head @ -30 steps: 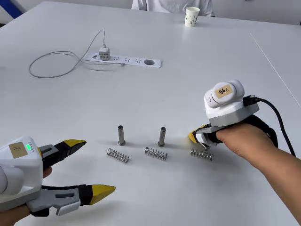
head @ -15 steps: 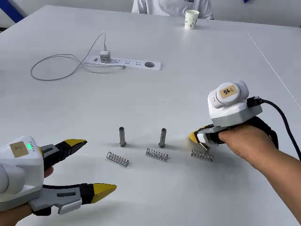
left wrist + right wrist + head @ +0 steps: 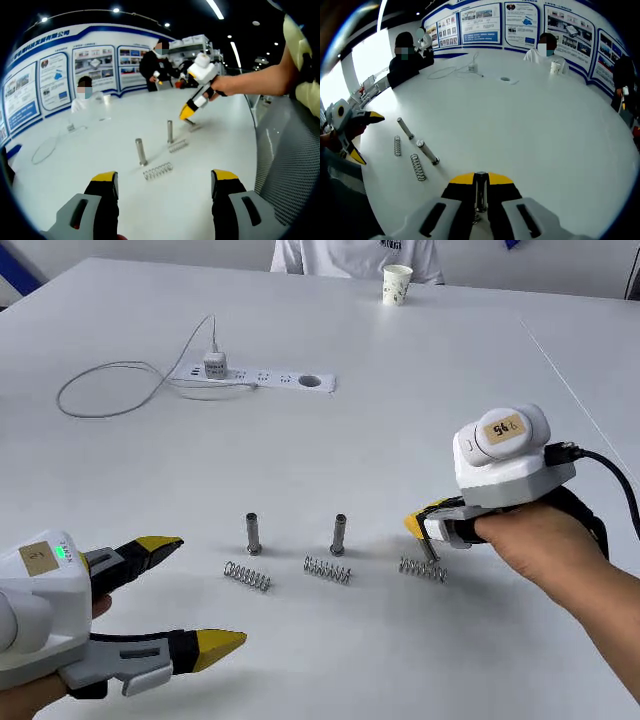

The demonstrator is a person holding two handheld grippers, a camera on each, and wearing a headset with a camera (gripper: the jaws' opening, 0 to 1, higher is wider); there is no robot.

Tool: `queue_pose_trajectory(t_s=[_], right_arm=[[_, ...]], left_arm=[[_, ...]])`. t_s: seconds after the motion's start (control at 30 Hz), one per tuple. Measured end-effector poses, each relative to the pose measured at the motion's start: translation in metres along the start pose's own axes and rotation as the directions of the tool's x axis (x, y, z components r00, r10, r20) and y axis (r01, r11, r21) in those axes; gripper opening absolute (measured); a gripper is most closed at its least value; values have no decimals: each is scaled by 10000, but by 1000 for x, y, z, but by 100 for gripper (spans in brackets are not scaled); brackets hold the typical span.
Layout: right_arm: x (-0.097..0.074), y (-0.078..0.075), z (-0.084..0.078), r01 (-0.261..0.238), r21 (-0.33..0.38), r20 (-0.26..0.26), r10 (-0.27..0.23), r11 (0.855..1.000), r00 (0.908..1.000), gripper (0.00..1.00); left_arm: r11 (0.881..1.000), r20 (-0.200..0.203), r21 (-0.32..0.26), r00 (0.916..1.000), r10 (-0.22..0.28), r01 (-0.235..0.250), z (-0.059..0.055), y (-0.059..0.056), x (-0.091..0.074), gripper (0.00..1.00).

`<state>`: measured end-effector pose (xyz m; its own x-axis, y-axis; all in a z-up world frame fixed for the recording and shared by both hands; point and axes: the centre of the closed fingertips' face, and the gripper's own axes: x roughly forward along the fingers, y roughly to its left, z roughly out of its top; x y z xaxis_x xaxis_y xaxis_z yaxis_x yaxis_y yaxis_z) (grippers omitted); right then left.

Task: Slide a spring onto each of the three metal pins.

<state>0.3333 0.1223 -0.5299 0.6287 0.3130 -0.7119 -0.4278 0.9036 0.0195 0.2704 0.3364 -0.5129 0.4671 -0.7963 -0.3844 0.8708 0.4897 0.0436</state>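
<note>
Two metal pins (image 3: 253, 534) (image 3: 339, 534) stand upright on the white table, about a hand's width apart. Three springs lie in a row in front of them: left spring (image 3: 247, 576), middle spring (image 3: 327, 570), right spring (image 3: 423, 569). My right gripper (image 3: 418, 528) is shut on the third pin (image 3: 430, 546), which slants down over the right spring; in the right gripper view this pin (image 3: 480, 192) sits between the yellow tips. My left gripper (image 3: 190, 593) stands wide open at the near left, nothing between its fingers; the left gripper view looks at the pins (image 3: 141, 151) and springs (image 3: 157, 171).
A white power strip (image 3: 255, 376) with a plugged charger and a looped cable (image 3: 100, 390) lies at the far left. A paper cup (image 3: 397, 284) stands at the table's far edge, where a person in white sits. The right gripper's black cable (image 3: 610, 480) trails off right.
My right gripper has risen a little with the pin in it. The left gripper has stayed put. The head camera has shifted slightly.
</note>
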Motion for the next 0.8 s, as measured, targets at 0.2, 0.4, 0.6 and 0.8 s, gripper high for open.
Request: queue_pose_trajectory(t_s=[0.2,0.4,0.6,0.8], right_arm=[[-2,0,1,14,-37,100,-14,10000,9999,9],[-6,-1,4,25,-38,224,-24,10000,9997,9],[-8,-1,5,26,-36,261,-25,10000,9997,9],[-11,-1,5,29,-67,306,-27,10000,9995,9]], left_arm=[[10000,-10,13,10000,35,-35,0,1,-3,77],[10000,8,39,10000,26,-26,1,0,-3,77],[10000,28,70,10000,-5,5,2,-1,-2,77],[10000,32,89,10000,-16,16,2,-1,-3,77]])
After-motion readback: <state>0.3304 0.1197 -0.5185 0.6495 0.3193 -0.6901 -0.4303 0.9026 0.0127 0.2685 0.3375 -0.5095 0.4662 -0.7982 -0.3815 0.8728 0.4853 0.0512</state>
